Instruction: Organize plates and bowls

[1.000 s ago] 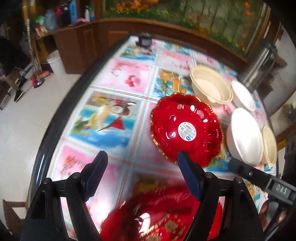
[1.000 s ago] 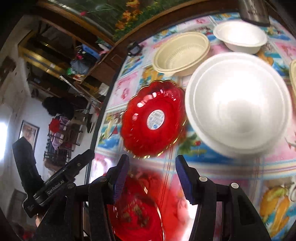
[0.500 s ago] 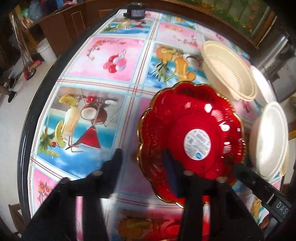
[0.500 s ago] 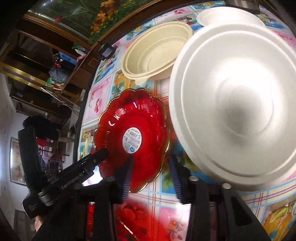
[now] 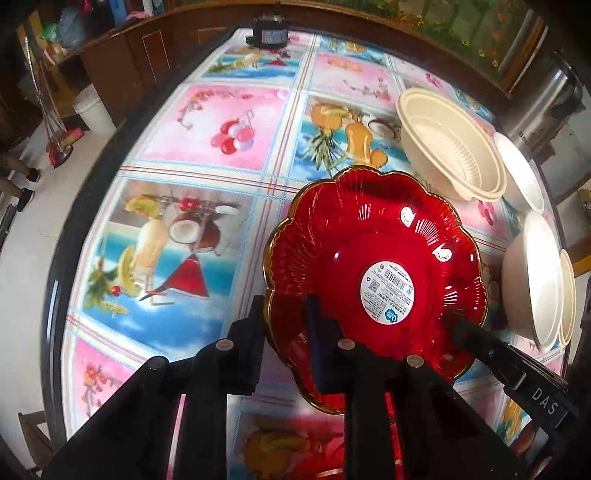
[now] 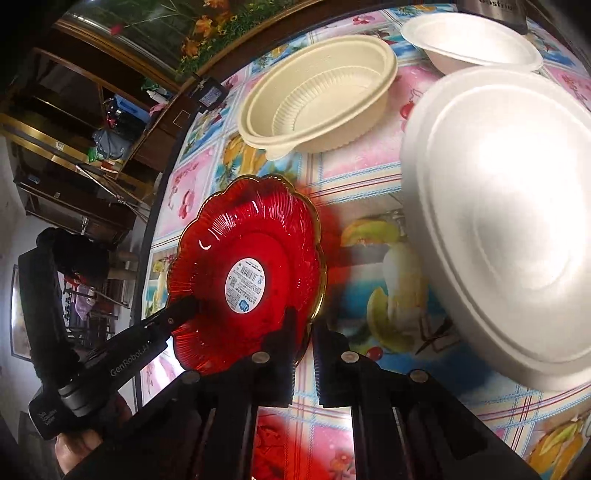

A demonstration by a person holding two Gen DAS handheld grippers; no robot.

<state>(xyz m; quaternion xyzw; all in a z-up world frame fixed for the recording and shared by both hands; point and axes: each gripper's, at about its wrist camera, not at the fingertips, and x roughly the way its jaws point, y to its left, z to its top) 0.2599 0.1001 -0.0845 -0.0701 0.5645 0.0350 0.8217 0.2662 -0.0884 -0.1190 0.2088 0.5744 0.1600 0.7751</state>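
Note:
A red scalloped plate (image 5: 373, 258) with a gold rim and a white label lies on the patterned table. My left gripper (image 5: 286, 317) is shut on its near left rim. My right gripper (image 6: 306, 332) is shut on the same red plate (image 6: 251, 258) at its near right rim. A cream ribbed bowl (image 5: 447, 147) stands behind the plate; it also shows in the right wrist view (image 6: 317, 96). White foam bowls (image 5: 535, 277) stand at the right, one large (image 6: 506, 221) and one smaller (image 6: 472, 40).
The round table (image 5: 229, 122) has a fruit-patterned cloth and a dark edge. A steel pot (image 5: 543, 99) stands at the far right. A small black device (image 5: 269, 33) sits at the table's far edge. Another red plate (image 5: 325, 461) lies below the grippers.
Both grippers moved forward from over the near red plate to the far red plate and closed on its rim, one on each side.

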